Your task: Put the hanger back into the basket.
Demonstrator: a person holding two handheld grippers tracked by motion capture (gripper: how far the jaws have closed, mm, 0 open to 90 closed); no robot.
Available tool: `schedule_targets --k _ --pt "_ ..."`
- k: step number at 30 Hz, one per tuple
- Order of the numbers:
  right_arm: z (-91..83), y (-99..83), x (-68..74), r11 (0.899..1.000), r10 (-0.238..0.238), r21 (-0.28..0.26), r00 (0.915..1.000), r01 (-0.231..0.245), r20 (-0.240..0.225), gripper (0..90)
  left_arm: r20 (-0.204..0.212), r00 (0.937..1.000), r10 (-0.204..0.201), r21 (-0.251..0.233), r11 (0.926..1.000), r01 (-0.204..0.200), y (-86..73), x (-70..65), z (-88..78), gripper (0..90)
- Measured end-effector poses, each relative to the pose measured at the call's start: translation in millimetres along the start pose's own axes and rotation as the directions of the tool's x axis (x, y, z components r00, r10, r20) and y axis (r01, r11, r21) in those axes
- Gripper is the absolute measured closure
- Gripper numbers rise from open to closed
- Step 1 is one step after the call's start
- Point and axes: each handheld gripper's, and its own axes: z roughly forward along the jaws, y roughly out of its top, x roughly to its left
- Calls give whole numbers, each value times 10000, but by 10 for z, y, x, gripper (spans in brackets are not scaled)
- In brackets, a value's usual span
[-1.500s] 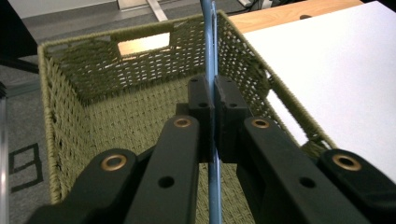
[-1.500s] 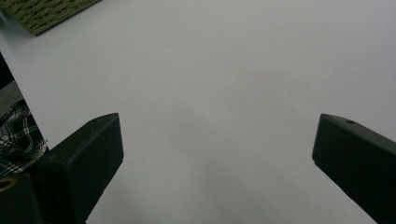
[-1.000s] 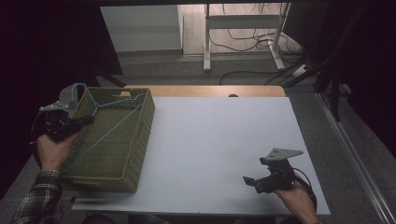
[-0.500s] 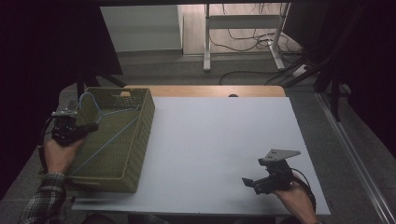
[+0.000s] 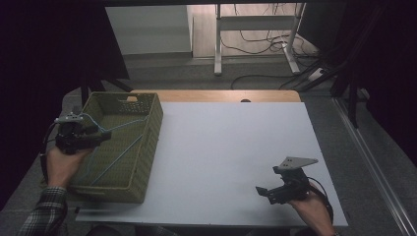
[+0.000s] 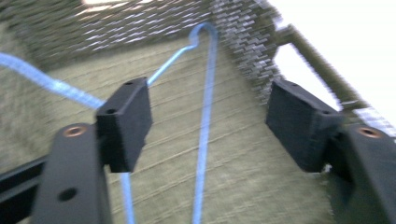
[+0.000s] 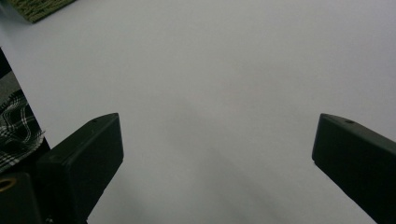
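Observation:
A green woven basket (image 5: 147, 147) stands at the left end of the white table (image 5: 236, 147). A blue wire hanger (image 5: 120, 156) lies slanted inside it. My left gripper (image 5: 103, 135) hovers over the basket's left side, pointing right. Its jaws have just been opening; in the left gripper view (image 6: 210, 116) they stand apart. The hanger (image 6: 205, 130) runs between them without touching either pad, over the basket floor (image 6: 261, 186). My right gripper (image 5: 263, 191) rests near the table's front right, open (image 7: 217, 140) over bare white surface.
A corner of the basket (image 7: 37, 7) shows far off in the right gripper view. A wooden strip (image 5: 216, 96) edges the table's far side. Beyond it, desk legs (image 5: 219, 44) and cables (image 5: 265, 78) sit on the floor.
The left hand moved a little to the right over the basket. Its jaws opened and let go of the blue hanger, which now lies in the basket. The right hand stayed put.

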Motion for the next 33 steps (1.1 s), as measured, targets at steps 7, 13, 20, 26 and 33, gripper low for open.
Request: schedule_targets --k 7,13,20,26,33 --pt "-37 6 -1 9998 119 -163 9999 -117 74 9 1299 9909 359 -258 9991 -328 30 -339 -61 184" --pt "-52 10 1 9996 148 -225 9998 -146 117 3 1824 9814 594 -565 9972 -499 19 -558 -101 139" --pt "-61 -9 7 9997 174 -176 9998 -172 105 3 2283 9644 1332 -898 9893 -1153 -32 -887 -118 88" --pt "-61 -25 15 9997 200 -154 9997 -198 125 3 2471 9554 1617 -840 9858 -1451 -123 -1101 -41 57" --pt "-48 -39 20 9999 143 -46 9998 -143 119 3 2478 9517 1815 -865 9825 -1649 -260 -1277 10 41"
